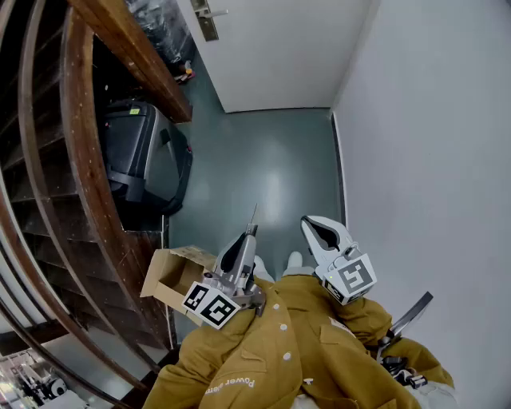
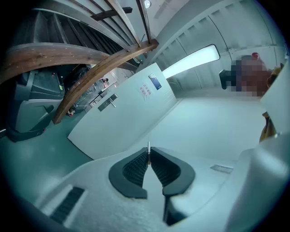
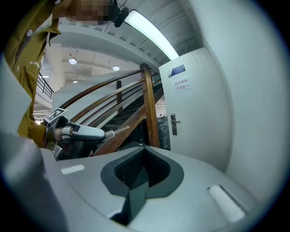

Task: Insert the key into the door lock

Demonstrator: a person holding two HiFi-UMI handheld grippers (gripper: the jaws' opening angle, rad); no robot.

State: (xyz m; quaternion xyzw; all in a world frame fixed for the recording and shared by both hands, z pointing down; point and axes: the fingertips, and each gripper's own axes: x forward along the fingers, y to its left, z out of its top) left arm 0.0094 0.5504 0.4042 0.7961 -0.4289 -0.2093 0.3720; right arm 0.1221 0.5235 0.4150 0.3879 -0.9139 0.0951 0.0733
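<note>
A thin silver key (image 1: 253,216) sticks out from the tips of my left gripper (image 1: 250,230), which is shut on it. In the left gripper view the key (image 2: 148,147) stands upright between the closed pads of the left gripper (image 2: 148,151). The white door (image 1: 279,48) is far ahead, with its brass handle plate (image 1: 206,19) at the top. The handle also shows as the door handle (image 2: 108,102) and the door handle (image 3: 173,123). My right gripper (image 1: 310,225) is shut with nothing in it, beside the left one. The right gripper (image 3: 144,148) sees the left gripper (image 3: 81,132).
A wooden staircase (image 1: 88,160) curves along the left. Under it stand a black case (image 1: 144,156) and an open cardboard box (image 1: 172,275). A white wall (image 1: 431,144) runs along the right. Green floor (image 1: 263,176) stretches to the door.
</note>
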